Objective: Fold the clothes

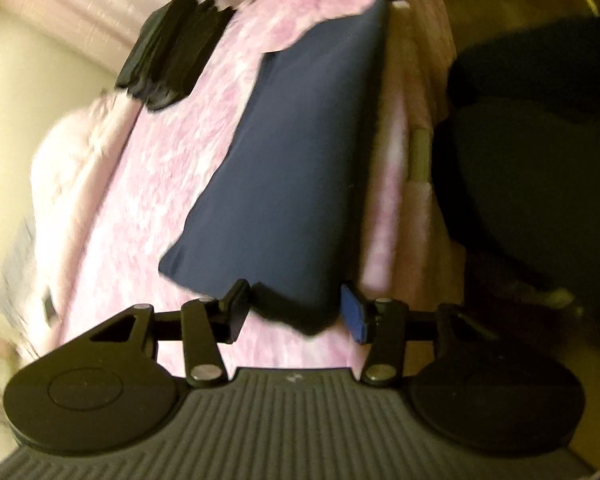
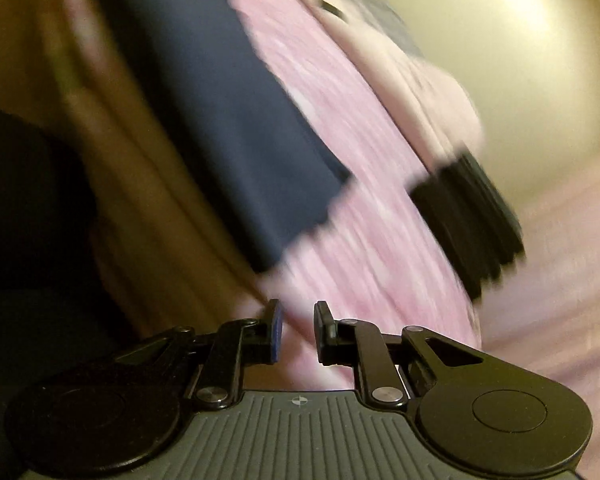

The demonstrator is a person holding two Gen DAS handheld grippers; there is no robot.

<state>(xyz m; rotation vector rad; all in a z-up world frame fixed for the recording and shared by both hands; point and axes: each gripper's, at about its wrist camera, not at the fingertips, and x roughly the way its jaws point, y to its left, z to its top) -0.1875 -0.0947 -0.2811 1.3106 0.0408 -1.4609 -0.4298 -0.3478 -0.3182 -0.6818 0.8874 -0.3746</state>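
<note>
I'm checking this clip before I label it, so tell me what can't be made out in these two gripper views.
- Left wrist view: the near corner of the navy garment dips behind the open left gripper; contact unclear.
- Right wrist view: motion blur smears the black folded stack and pink bedcover; the count of pieces in the stack is unreadable.
- Right wrist view: the right gripper is open, empty.
- Both views: the dark mass beside the bed is too dim to identify.

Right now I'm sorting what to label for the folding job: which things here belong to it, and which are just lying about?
Part of the job:
- navy garment, lying folded on the pink bedspread
- left gripper, open at the garment's near edge
- right gripper, open, holding nothing

Just lying about:
- black folded stack
- pale pink bundle
</note>
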